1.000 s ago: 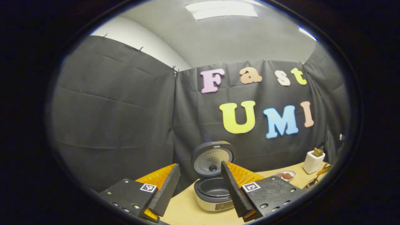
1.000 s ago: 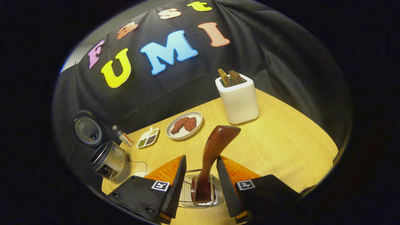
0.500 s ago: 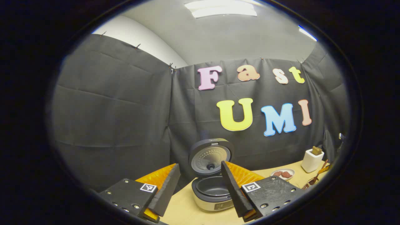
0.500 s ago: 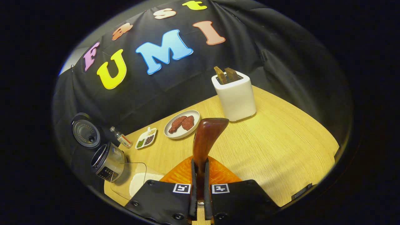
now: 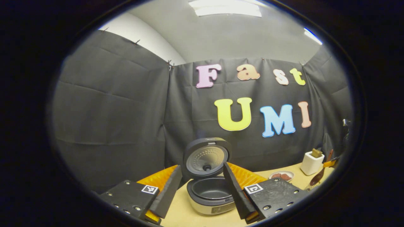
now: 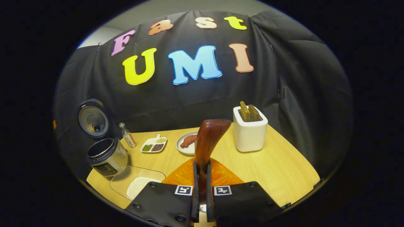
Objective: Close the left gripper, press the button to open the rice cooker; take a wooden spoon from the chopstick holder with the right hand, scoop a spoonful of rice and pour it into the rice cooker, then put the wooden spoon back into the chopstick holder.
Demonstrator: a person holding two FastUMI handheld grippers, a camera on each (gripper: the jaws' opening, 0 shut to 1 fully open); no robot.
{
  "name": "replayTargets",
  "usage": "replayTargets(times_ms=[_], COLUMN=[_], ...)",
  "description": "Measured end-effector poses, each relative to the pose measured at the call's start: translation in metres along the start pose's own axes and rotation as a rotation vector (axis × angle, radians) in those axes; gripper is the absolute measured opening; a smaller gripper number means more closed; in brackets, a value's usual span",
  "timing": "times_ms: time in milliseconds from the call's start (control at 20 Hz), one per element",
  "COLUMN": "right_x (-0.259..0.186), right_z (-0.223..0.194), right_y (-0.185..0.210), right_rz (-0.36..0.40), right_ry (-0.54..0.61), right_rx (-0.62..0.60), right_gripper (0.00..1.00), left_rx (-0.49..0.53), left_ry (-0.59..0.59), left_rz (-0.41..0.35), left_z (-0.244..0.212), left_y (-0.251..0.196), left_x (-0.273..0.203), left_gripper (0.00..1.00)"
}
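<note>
Your right gripper [image 6: 202,201] is clamped on one wooden spoon [image 6: 206,138]; your left gripper [image 5: 202,192] hangs wide open, holding nothing, facing the one open rice cooker [image 5: 210,192] at the tabletop's [image 6: 277,170] left edge.

The wooden spoon [image 6: 209,138] has its lower shaft hidden between the right gripper [image 6: 202,189]'s fingers. The left gripper [image 5: 199,192]'s right finger covers part of the rice cooker [image 5: 210,197] rim.

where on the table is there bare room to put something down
Bare wood lies right of the white square holder, out to the light wooden table edge, and in front of it. The left side is crowded: open silver rice cooker, small bottle, divided dish, plate of meat, clear rice tray.
</note>
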State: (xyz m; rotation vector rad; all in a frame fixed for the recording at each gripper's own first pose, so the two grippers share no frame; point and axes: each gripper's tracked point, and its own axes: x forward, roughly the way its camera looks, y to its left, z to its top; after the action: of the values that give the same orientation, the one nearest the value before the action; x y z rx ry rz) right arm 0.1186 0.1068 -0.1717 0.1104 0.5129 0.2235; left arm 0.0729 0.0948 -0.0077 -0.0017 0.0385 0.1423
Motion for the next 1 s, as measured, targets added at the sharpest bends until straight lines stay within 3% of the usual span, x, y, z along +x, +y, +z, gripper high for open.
replayTargets(times_ms=[200, 600, 1000], right_x=[-0.004, 0.005, 0.029], right_z=[0.018, 0.005, -0.038], right_y=[0.043, 0.116, 0.144], right_rz=[0.033, 0.115, 0.084], right_ry=[-0.064, -0.055, -0.004], right_rx=[-0.106, -0.098, -0.185], right_gripper=[0.10, 0.10, 0.10], left_rx=[-0.006, -0.010, -0.023], left_ry=[-0.003, 0.003, 0.036], left_rz=[-0.011, -0.016, -0.018], left_z=[-0.005, -0.018, -0.043], left_y=[0.005, 0.033, 0.056], left_x=[0.011, 0.040, 0.071], left_gripper=[0.83, 0.83, 0.83])
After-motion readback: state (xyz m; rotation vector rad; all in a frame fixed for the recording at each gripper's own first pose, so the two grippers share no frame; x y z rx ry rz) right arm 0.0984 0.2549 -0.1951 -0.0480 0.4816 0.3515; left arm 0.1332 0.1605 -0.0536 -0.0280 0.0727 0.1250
